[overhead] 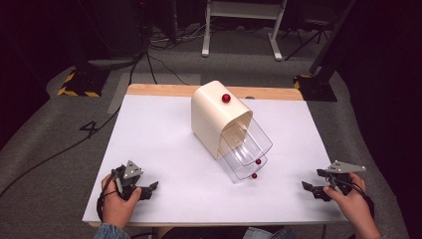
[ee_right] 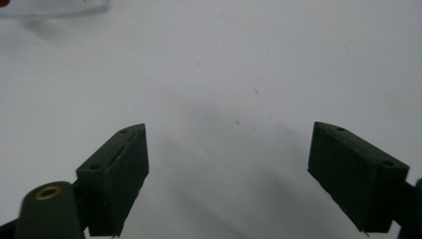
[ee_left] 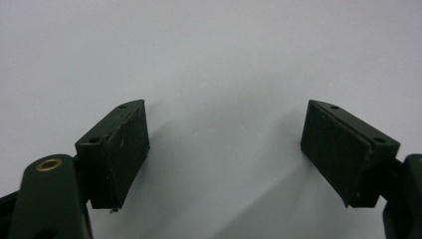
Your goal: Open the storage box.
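A cream drawer cabinet (overhead: 215,115) with a red knob (overhead: 226,98) on top stands at the middle of the white table (overhead: 164,149). Two clear drawers (overhead: 247,149) with small red knobs (overhead: 256,168) stick out of it toward the front right. My left gripper (overhead: 150,188) rests near the table's front left corner, open, with nothing between its pads (ee_left: 119,149). My right gripper (overhead: 309,189) sits at the front right, also open and empty, its pads (ee_right: 117,172) wide apart over bare table. A corner of a clear drawer (ee_right: 54,7) shows at the top left of the right gripper view.
A wooden strip (overhead: 164,89) runs along the table's far edge. Beyond it the grey floor holds cables (overhead: 159,64), a white frame's legs (overhead: 244,30) and black stands with yellow-striped bases (overhead: 79,84).
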A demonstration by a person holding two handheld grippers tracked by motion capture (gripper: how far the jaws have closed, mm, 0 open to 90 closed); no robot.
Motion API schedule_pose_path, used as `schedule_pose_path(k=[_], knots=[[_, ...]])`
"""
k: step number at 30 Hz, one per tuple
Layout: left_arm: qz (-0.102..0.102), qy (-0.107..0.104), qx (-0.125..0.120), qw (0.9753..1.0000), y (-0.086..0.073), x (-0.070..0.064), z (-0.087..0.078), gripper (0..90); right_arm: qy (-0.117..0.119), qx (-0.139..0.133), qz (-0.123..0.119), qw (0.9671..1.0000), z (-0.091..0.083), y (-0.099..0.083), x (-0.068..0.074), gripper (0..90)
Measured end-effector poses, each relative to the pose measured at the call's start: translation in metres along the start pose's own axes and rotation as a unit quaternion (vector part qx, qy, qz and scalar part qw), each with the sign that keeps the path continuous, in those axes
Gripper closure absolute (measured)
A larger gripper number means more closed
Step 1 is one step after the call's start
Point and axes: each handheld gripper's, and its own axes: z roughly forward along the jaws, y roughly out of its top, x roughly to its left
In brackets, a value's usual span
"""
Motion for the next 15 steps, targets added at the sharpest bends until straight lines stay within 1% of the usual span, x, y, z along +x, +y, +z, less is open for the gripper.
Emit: schedule_pose_path(k=[1,2,3,4,5,6,7,15], knots=[[0.0,0.0,0.0,1.0,0.0,0.0,0.0,19.2,-0.008,-0.033,-0.009,0.9994,0.006,-0.003,0.0,16.0],[0.0,0.0,0.0,1.0,0.0,0.0,0.0,19.2,-0.008,-0.033,-0.009,0.9994,0.006,-0.003,0.0,16.0],[0.0,0.0,0.0,1.0,0.0,0.0,0.0,19.2,-0.017,-0.044,-0.006,0.9989,0.011,-0.005,0.0,16.0],[-0.001,-0.001,0.0,1.0,0.0,0.0,0.0,19.2,-0.023,-0.045,-0.003,0.9987,0.016,-0.008,0.0,15.7],[-0.001,-0.001,0.0,1.0,0.0,0.0,0.0,19.2,-0.023,-0.03,-0.001,0.9993,0.023,-0.011,-0.001,15.2],[-0.001,-0.001,0.0,1.0,0.0,0.0,0.0,19.2,-0.016,-0.026,0.005,0.9995,0.024,-0.01,-0.003,15.2],[-0.002,-0.002,0.001,1.0,0.0,0.0,0.0,19.2,-0.016,-0.026,0.005,0.9995,0.024,-0.01,-0.003,15.2],[-0.002,-0.001,0.001,1.0,0.0,0.0,0.0,19.2,-0.023,-0.024,0.005,0.9994,0.024,-0.01,-0.002,13.0]])
